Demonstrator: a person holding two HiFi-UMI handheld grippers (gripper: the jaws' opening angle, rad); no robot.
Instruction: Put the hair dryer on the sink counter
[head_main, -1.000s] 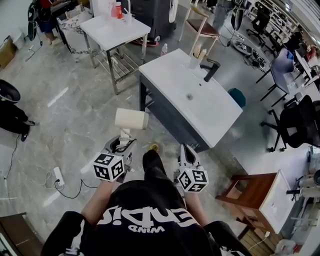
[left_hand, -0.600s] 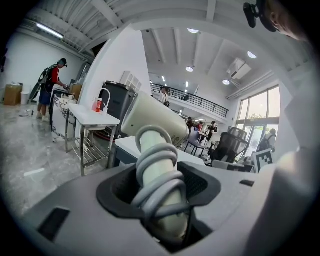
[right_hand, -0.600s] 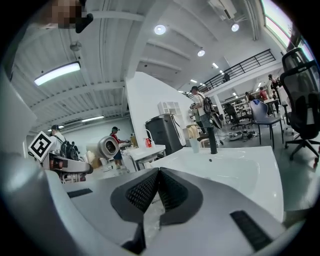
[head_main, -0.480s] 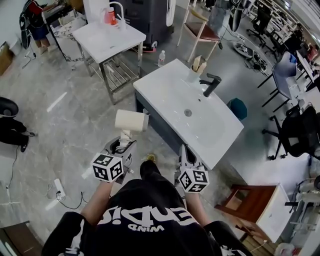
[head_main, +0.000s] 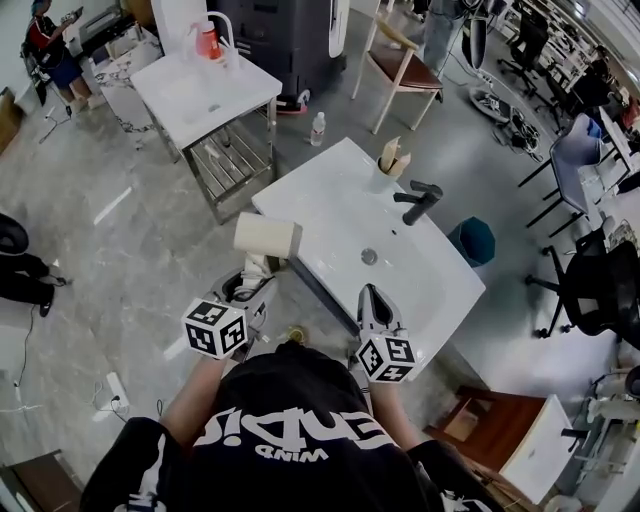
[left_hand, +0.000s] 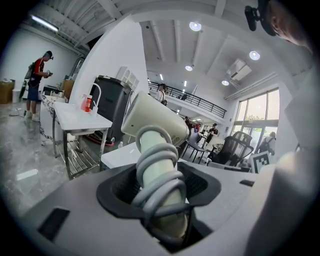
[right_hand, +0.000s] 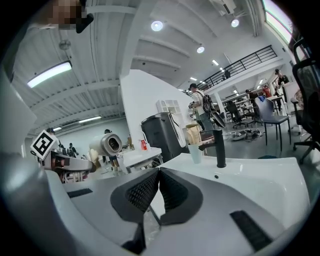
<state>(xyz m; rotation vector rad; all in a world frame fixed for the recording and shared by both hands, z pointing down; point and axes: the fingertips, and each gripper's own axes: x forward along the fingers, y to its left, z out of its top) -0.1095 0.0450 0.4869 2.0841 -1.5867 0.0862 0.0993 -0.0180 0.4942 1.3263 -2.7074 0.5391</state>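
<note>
**Hair dryer (head_main: 266, 237) closes in on the sink counter (head_main: 330, 215)**

Ground is being covered here. A second ago the white counter sat well ahead, with open floor between it and the carried load. Now its near corner has slid right up to the grippers in the head view. The dryer's cream barrel overlaps that corner instead of hanging over the grey floor. That puts the carry nearly at its end, I'd judge, with the set-down not yet begun: the hair dryer is in the air, not resting on anything.

The grip looks the same throughout. The left gripper (head_main: 248, 290) is clamped on the handle, jaws spread wide around it and around the grey cord (left_hand: 159, 172) coiled up its length. The right gripper (head_main: 372, 300) travels alongside with its jaws pressed together and nothing between them, just beside the counter's front edge. The black faucet (head_main: 420, 200) and the cup (head_main: 385, 175) stand further back, well clear of the near corner.

As for the lie of it, the handle rises out of the left jaws, roughly upright and leaning a little away from the person. The barrel sits crosswise on top, with its long axis running left to right in the head view. One round open end (right_hand: 111, 143) faces the right gripper. It is probably the nozzle, though it is too small there to be sure.
</note>
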